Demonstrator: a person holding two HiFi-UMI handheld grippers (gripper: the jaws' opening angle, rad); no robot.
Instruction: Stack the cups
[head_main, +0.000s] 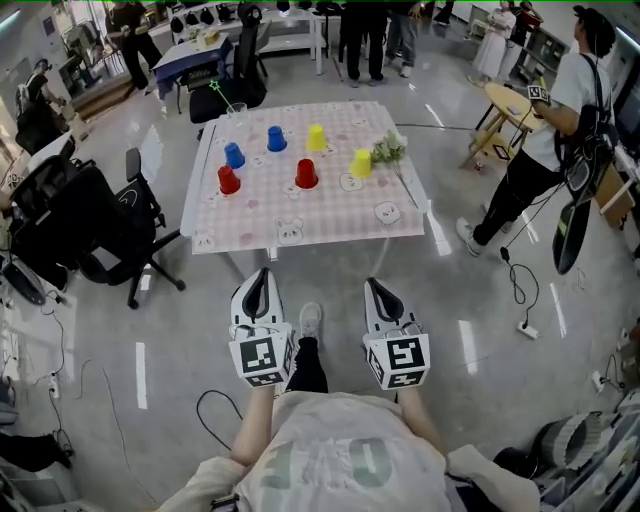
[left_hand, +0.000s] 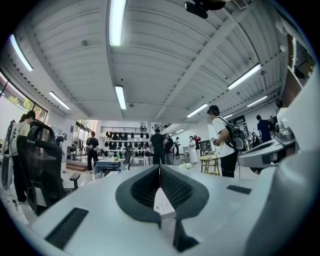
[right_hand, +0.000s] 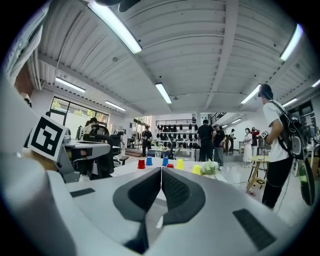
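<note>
Six upturned cups stand on a table (head_main: 300, 225) with a pink checked cloth: two red (head_main: 228, 180) (head_main: 306, 174), two blue (head_main: 234, 155) (head_main: 276, 138), two yellow (head_main: 316, 138) (head_main: 361, 163). All stand apart from one another. My left gripper (head_main: 263, 273) and right gripper (head_main: 373, 284) hang side by side short of the table's near edge, both shut with nothing between the jaws. In the right gripper view the shut right gripper (right_hand: 161, 169) points at the cups, among them a red cup (right_hand: 141, 163), a blue cup (right_hand: 149, 161) and a yellow cup (right_hand: 196, 170). The left gripper (left_hand: 159, 167) is shut too.
A bunch of white flowers (head_main: 388, 149) lies on the table's right side. A black office chair (head_main: 95, 235) stands left of the table. A person (head_main: 545, 130) stands at the right by a round wooden table (head_main: 508, 103). Cables (head_main: 520, 290) lie on the floor.
</note>
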